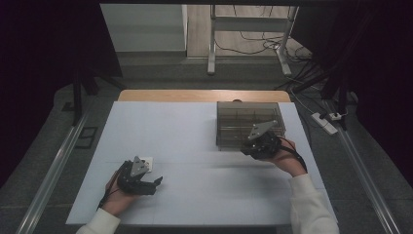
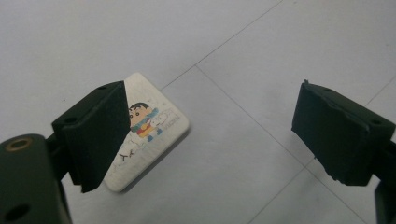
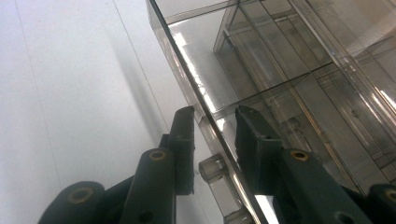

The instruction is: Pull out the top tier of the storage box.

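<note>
since the clear organizer box (image 3: 289, 84) looks rigid, slick and light, the right gripper (image 3: 212, 119) pinches its front wall; the left gripper (image 2: 210, 130) gapes beside it over a card (image 2: 149, 135).

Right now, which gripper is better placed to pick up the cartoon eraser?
Left. The left gripper stands open right at the eraser, one pad already beside it. The right gripper is across the table, jaws straddling the front wall of the clear organizer box.

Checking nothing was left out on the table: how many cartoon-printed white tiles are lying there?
1: the white square cartoon-printed tile lies flat on the white table, beside the left gripper. Others may be hidden.
</note>
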Tool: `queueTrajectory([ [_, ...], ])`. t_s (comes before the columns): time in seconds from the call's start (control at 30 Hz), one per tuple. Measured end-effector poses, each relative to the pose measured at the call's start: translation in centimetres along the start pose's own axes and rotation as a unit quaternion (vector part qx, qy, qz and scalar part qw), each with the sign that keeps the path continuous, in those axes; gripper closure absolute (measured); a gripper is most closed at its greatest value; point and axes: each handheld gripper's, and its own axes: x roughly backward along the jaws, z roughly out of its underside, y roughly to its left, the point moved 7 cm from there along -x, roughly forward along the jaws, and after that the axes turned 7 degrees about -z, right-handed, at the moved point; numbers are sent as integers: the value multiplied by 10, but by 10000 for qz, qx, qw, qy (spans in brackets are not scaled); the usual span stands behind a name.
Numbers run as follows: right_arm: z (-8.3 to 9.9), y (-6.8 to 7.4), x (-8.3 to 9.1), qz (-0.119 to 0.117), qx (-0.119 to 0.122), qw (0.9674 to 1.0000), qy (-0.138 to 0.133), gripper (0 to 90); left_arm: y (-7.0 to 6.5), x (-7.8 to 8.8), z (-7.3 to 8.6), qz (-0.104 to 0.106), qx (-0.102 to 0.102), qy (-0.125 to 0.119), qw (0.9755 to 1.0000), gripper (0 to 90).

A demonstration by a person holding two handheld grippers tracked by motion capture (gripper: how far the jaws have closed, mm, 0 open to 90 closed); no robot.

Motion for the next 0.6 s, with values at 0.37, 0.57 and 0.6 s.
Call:
queueTrajectory([
  [0.37,1,3,0,0,40,10000,28,683,0,0,0,3,-8,3,10000,117],
  [0.57,1,4,0,5,50,10000,40,683,-1,0,0,5,-15,9,10000,117],
  [0.6,1,4,0,5,49,10000,37,684,-1,0,0,7,-20,8,10000,117],
])
